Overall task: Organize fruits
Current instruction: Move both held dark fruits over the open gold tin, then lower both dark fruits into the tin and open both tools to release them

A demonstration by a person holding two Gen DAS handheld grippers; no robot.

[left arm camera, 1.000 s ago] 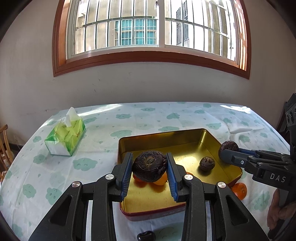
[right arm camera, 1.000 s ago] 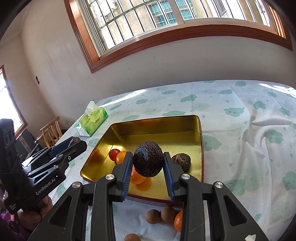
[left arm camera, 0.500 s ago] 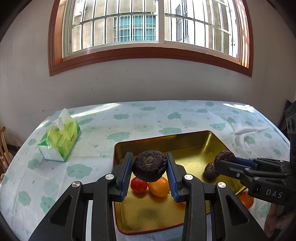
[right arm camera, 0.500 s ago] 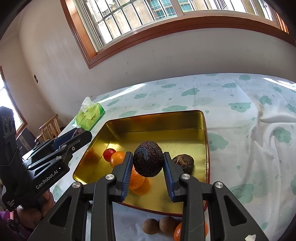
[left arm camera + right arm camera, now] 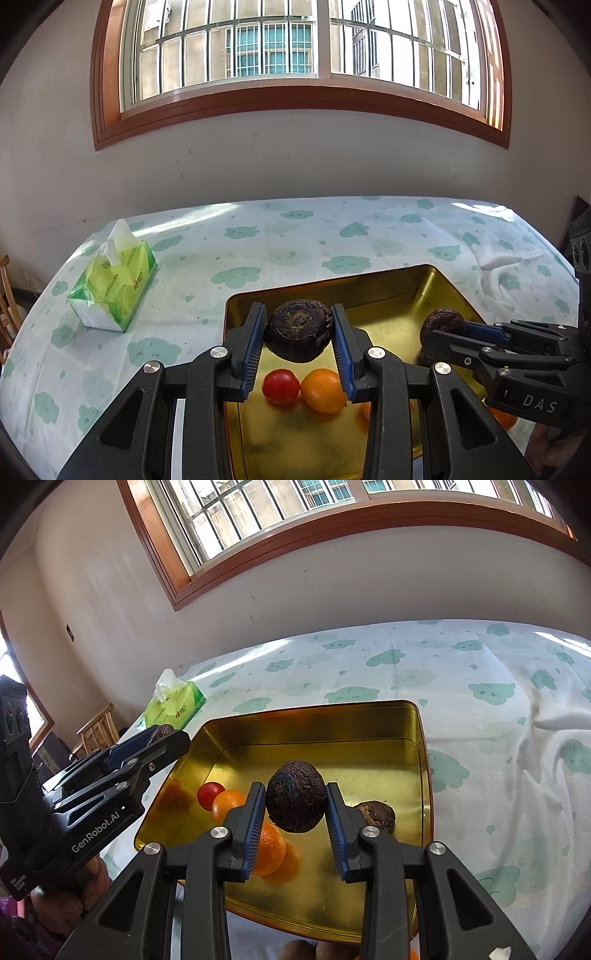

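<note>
My left gripper (image 5: 298, 310) is shut on a dark wrinkled fruit (image 5: 298, 332), held above the near left part of a gold tray (image 5: 406, 286). Under it lie a red tomato (image 5: 280, 386) and an orange (image 5: 323, 390). My right gripper (image 5: 294, 788) is shut on a second dark wrinkled fruit (image 5: 295, 801) over the tray (image 5: 314, 714). The tray also holds the tomato (image 5: 210, 793), two oranges (image 5: 229, 803) and a smaller dark fruit (image 5: 377, 814). Each gripper shows at the other view's edge.
A green tissue pack (image 5: 114, 286) sits on the cloud-print tablecloth (image 5: 295, 240) left of the tray. Brown round fruits (image 5: 295, 950) and an orange (image 5: 502, 419) lie on the cloth at the tray's near side. A wooden chair (image 5: 98, 731) stands beyond the table's left edge.
Both grippers have moved forward over the tray, each still gripping its dark fruit. The tomato and orange now show below the left gripper's fruit.
</note>
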